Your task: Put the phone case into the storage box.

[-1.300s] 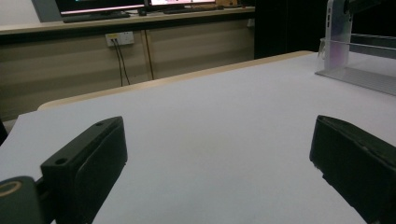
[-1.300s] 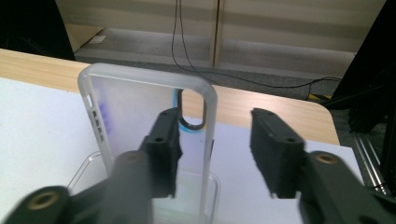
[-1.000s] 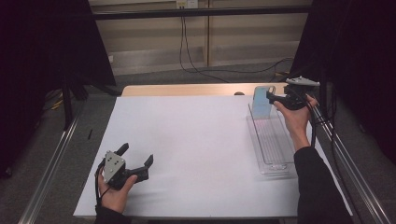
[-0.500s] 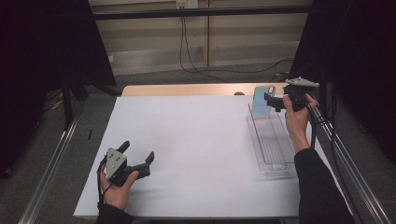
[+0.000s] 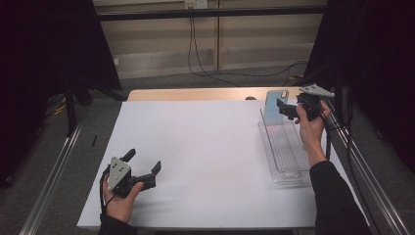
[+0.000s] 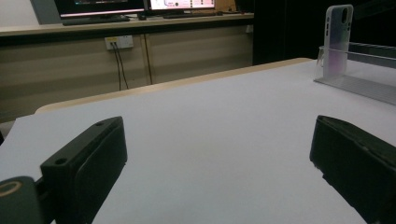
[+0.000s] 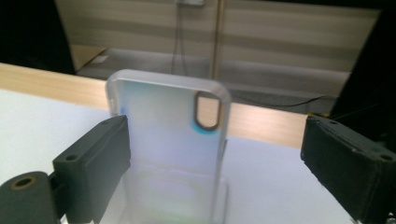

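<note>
Standing upright at the far end of a clear ribbed rack (image 5: 284, 147), at about two o'clock on the white table sheet (image 5: 210, 147), a translucent phone case (image 5: 275, 105) is seen in the high view. The case is set in the rack's end slot, its camera cutout uppermost, as shown in the right gripper view (image 7: 168, 140). The right gripper (image 5: 289, 109) is held just beside the case, at its three o'clock side. Its jaws have just been opening and now stand wide apart; in the right gripper view the case lies between them, near the left-hand jaw, with a broad gap to the other, and no pad is seen pressing on it. One second ago the gripper was drawn close around the case; now it is spread. The case is therefore judged to have been released and left standing by itself in the rack, so that the placing step appears complete and a withdrawal of the hand is all that this step seems to lack. The left gripper (image 5: 139, 169) is rested at about seven o'clock on the sheet, well apart from the rack, unmoved over that second. Its jaws are spread wide over bare sheet (image 6: 201, 140), with nothing held between them.
</note>
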